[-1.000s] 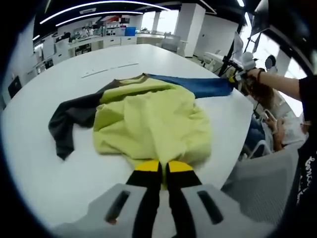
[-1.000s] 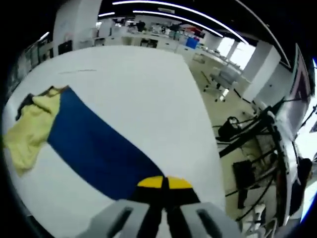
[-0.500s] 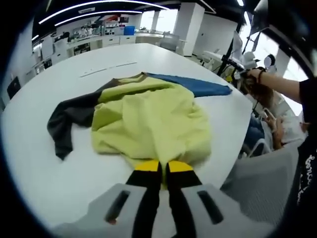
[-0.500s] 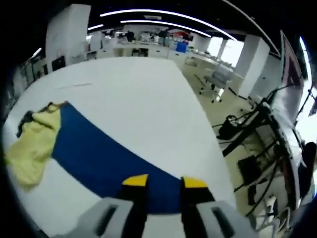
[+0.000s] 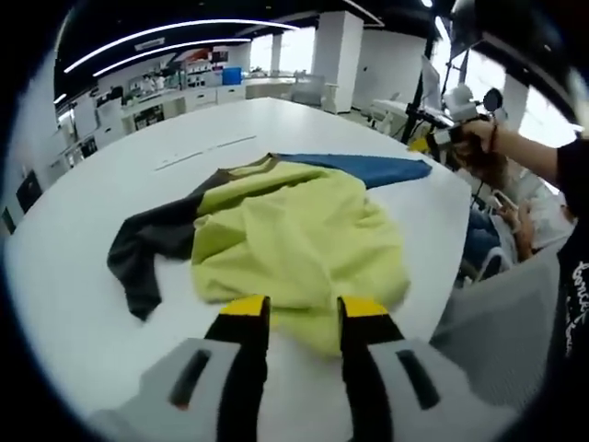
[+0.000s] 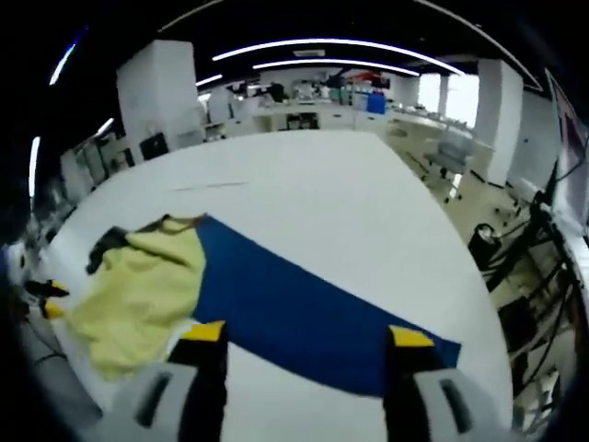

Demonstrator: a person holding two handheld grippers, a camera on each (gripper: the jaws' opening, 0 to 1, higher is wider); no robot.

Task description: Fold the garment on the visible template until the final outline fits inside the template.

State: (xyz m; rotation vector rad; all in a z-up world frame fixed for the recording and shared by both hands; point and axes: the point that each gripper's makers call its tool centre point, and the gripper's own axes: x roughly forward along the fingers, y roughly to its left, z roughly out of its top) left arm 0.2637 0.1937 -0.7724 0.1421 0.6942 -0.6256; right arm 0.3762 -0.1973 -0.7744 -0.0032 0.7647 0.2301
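With both the left gripper (image 5: 294, 308) and right gripper (image 6: 308, 336) hanging released above the garment (image 5: 294, 230) lying spread on the white table (image 5: 83, 276), the blue sleeve (image 6: 294, 308) is probably needing folding inward next, flat.

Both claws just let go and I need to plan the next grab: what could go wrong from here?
1. The blue sleeve ends near the white table's edge; a tug might drag its cuff over.
2. The yellow body lies rumpled, so folding now would likely trap creases and bulge the outline.
3. The dark sleeve sprawls far to the other side, and no template outline is clearly visible to fold toward.
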